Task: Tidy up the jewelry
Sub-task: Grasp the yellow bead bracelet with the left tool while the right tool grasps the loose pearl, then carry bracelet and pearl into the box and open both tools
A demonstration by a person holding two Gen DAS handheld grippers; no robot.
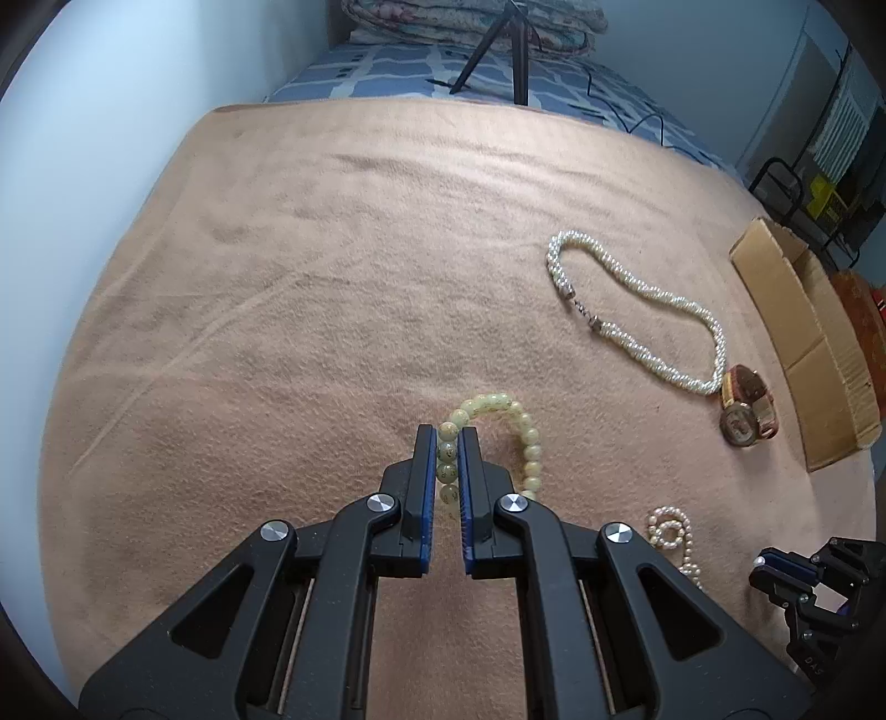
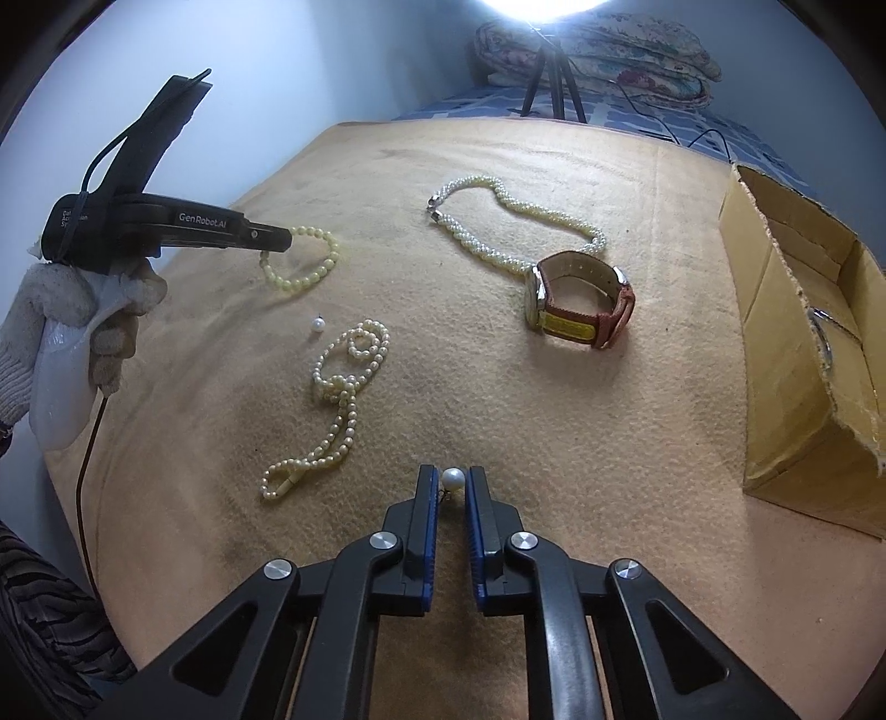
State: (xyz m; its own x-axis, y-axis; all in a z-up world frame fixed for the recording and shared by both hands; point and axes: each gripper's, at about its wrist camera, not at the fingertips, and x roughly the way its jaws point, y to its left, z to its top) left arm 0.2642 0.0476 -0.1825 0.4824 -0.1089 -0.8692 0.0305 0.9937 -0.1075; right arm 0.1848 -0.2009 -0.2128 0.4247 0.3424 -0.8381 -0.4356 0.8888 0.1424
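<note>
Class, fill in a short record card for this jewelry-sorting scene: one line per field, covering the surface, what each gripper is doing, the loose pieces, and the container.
surface: tan blanket on a bed
left gripper: shut on the yellow bead bracelet
right gripper: shut on a pearl earring
loose pieces: white pearl necklace, brown-strap watch touching that necklace, tangled pearl strand, single pearl
container: open cardboard box at right, something metallic inside, unclear what
background: tripod, folded quilts
</note>
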